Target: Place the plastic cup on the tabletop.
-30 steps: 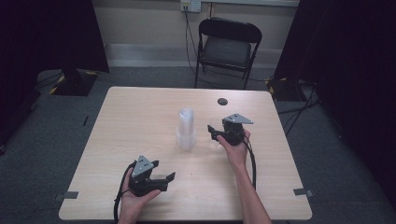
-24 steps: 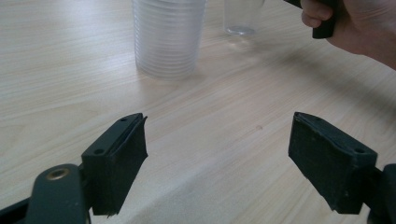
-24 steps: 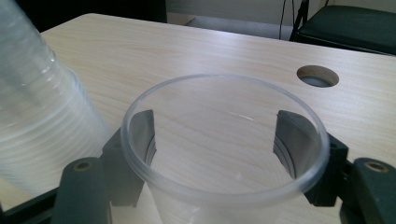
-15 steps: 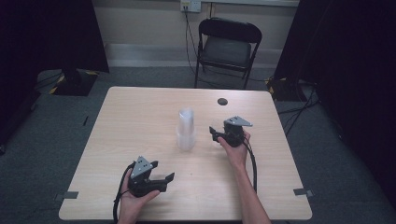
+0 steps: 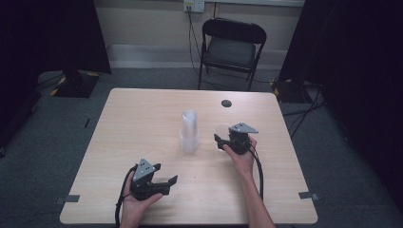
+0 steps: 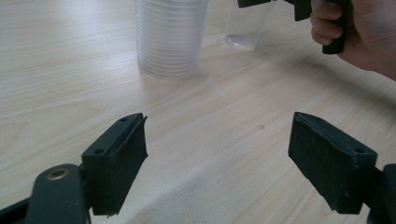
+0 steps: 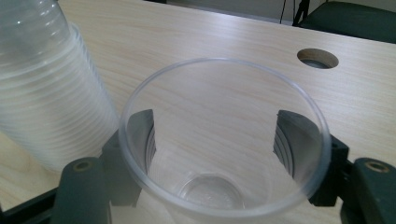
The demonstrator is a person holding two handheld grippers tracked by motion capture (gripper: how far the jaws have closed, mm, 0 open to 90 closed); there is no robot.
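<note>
**Single clear cup gripped beside the stack; left gripper idle and released**

Your right gripper [image 5: 219, 139] holds one clear, thin-walled plastic cup [image 7: 219, 140]. The cup is round, tapered toward a small flat base, with a smooth rolled rim. In the right gripper view both black jaws sit against its outer wall, one on each side, visible through the plastic; their pads are ribbed. The jaws are partly closed and clenched on the cup. In the left gripper view the cup's base appears to rest on the table.

Just beside that cup stands the tall stack of nested translucent plastic cups [image 5: 189, 132], upright near the table's middle. Its stacked rims form fine horizontal ridges, giving a cloudy, frosted look. I cannot tell whether cup and stack touch.

Your left gripper [image 5: 172, 182] lies low at the near edge of the table, well apart from the stack. Its jaws stand wide and released, with bare wood between the flat black pads.

The light wood-grain laminate table [image 5: 142, 114] is matt, with a round cable hole [image 5: 226, 103] toward the far right. No brand, label or writing can be read on any item.
</note>
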